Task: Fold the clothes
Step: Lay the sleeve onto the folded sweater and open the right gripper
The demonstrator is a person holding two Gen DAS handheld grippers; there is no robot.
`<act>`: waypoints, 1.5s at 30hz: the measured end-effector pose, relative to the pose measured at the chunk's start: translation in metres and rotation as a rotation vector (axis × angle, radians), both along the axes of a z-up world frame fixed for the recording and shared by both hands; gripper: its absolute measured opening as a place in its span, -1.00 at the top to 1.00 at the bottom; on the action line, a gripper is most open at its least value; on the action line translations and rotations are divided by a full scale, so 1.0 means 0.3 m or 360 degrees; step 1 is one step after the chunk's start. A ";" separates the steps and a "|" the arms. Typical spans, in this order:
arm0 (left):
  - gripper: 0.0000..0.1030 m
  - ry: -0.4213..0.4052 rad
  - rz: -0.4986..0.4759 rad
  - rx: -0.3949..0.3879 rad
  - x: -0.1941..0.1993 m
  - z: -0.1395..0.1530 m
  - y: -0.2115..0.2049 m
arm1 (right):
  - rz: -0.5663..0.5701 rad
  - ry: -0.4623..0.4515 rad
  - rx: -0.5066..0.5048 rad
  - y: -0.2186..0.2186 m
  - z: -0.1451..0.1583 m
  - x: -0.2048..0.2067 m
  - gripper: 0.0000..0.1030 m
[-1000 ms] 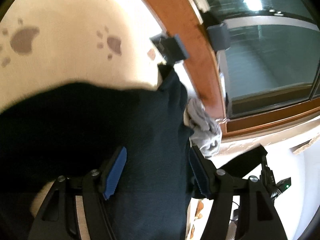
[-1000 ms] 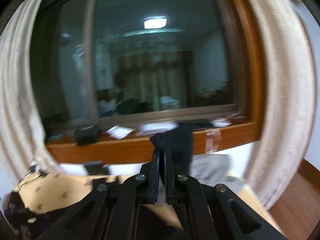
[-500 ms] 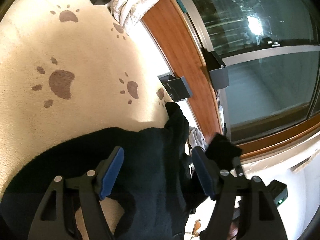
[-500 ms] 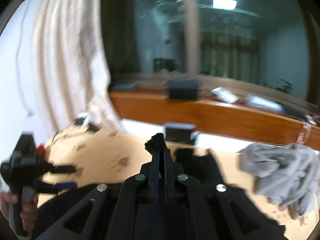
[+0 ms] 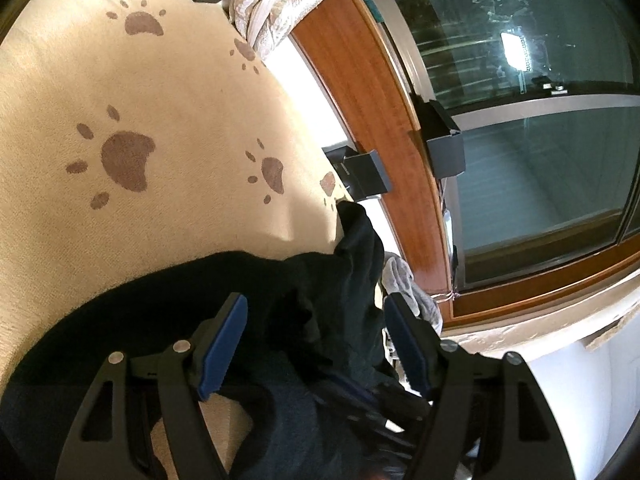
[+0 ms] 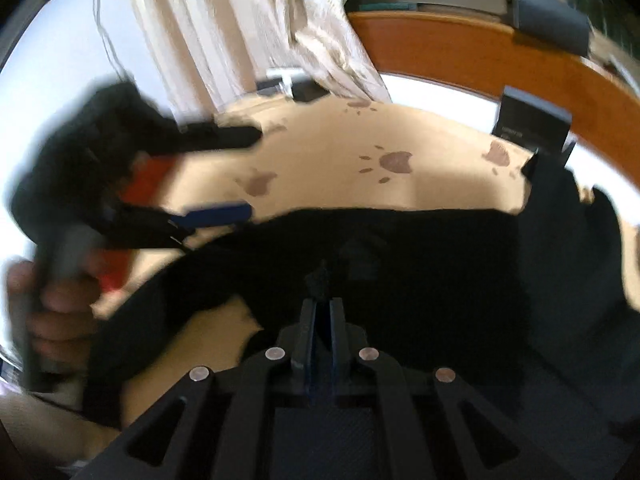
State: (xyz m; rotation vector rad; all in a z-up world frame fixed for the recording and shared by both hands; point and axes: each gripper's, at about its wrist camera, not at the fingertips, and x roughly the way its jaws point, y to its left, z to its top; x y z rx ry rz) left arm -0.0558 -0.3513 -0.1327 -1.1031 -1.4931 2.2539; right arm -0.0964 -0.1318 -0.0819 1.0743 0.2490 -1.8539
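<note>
While the dark garment (image 5: pixel 280 320) lies spread across the cream blanket with brown paw prints (image 5: pixel 120 160), the left gripper (image 5: pixel 316 344) hovers over it with its blue-padded fingers (image 5: pixel 224 344) wide apart; cloth lies below and between them, but neither pad presses on it. One narrow end of the garment reaches toward a small dark box (image 5: pixel 364 176) standing at the blanket's far edge, just beside the wooden window sill (image 5: pixel 360 80). A crumpled grey garment (image 5: pixel 404 280) sits between the dark garment and the sill.

In the right wrist view, the right gripper (image 6: pixel 322 312) points down at the dark garment (image 6: pixel 400 260). Its jaws are opening from a near-closed position, and a small tuft of dark cloth stands up between the fingertips; the narrow gap between the pads is visible. The view is blurred. At its left, the left gripper (image 6: pixel 216 176) appears with its fingers well apart above the garment's edge, held by a hand (image 6: pixel 56 320) wrapped around the handle.

A pale curtain (image 6: pixel 248 20) hangs at the far end of the blanket, and a second dark box (image 5: pixel 444 144) rests on the sill against the window glass
</note>
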 end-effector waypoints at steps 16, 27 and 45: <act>-0.52 0.0148 -0.0312 0.0053 -0.042 0.023 0.193 | -0.0760 -0.0098 -0.0585 0.638 0.151 -0.039 -0.58; -0.53 -0.0021 -0.0540 -0.0363 -0.146 0.013 0.420 | -0.1508 0.0112 -0.0048 1.309 0.055 0.095 -0.58; -0.54 -0.0160 -0.0350 -0.0208 -0.094 0.006 0.208 | -0.1189 0.0307 -0.0196 1.123 0.044 0.145 -0.58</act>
